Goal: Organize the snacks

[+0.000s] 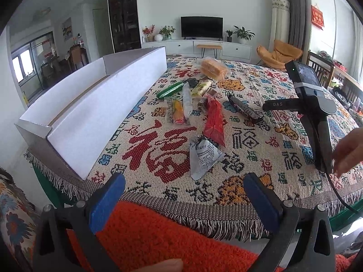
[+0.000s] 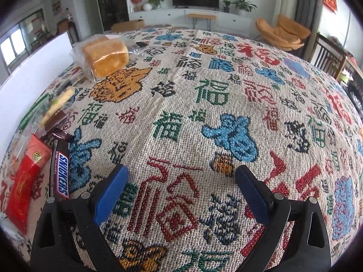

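Several snacks lie on a patterned woven cloth (image 1: 261, 158): a silver triangular packet (image 1: 203, 156), a red packet (image 1: 214, 122), a Snickers bar (image 1: 244, 108), a green stick pack (image 1: 171, 89) and bagged bread (image 1: 213, 68). A long white open box (image 1: 95, 113) lies at the left. My left gripper (image 1: 183, 198) is open and empty at the table's near edge, short of the silver packet. My right gripper (image 2: 181, 195) is open and empty, low over bare cloth (image 2: 204, 113); the Snickers bar (image 2: 60, 170), red packet (image 2: 25, 181) and bread (image 2: 105, 56) lie to its left.
The right gripper's body (image 1: 315, 113) stands over the cloth at the right in the left wrist view, with a hand (image 1: 349, 151) on it. An orange fuzzy seat (image 1: 158, 238) is below the table edge. A TV (image 1: 202, 27) and an orange chair (image 1: 279, 54) stand far behind.
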Demonstrator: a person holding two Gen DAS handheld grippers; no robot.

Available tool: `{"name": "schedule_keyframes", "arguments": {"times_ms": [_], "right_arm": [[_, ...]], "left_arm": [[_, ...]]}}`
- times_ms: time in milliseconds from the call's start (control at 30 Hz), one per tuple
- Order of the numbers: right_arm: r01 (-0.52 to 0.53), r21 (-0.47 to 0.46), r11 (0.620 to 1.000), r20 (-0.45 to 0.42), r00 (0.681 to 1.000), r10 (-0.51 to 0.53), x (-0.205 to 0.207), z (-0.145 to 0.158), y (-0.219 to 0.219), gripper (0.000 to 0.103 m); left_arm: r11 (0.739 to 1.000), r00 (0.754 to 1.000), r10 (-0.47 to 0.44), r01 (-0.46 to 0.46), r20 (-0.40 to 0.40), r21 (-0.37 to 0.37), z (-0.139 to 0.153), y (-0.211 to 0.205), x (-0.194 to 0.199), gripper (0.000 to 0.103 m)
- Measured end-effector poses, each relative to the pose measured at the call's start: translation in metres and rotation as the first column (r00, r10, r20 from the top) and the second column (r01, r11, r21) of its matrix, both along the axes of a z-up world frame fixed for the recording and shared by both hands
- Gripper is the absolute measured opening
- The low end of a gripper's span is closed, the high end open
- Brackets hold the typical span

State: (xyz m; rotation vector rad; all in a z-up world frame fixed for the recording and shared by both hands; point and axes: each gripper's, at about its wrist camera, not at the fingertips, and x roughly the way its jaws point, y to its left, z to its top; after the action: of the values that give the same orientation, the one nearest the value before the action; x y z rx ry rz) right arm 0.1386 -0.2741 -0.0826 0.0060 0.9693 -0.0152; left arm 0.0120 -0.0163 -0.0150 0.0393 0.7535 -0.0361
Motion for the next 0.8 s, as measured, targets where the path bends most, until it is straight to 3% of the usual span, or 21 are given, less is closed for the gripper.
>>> {"name": "schedule_keyframes", "arguments": {"times_ms": [800], "right_arm": [[-0.001,-0.003,1.000,-0.001,1.000,0.001,-0.0002,0.0000,-0.0002,0.098]], "left_arm": [[1.000,1.000,0.022,-0.022,-0.002,-0.001,0.0000,0.0024,-0.0002,0.103]]}}
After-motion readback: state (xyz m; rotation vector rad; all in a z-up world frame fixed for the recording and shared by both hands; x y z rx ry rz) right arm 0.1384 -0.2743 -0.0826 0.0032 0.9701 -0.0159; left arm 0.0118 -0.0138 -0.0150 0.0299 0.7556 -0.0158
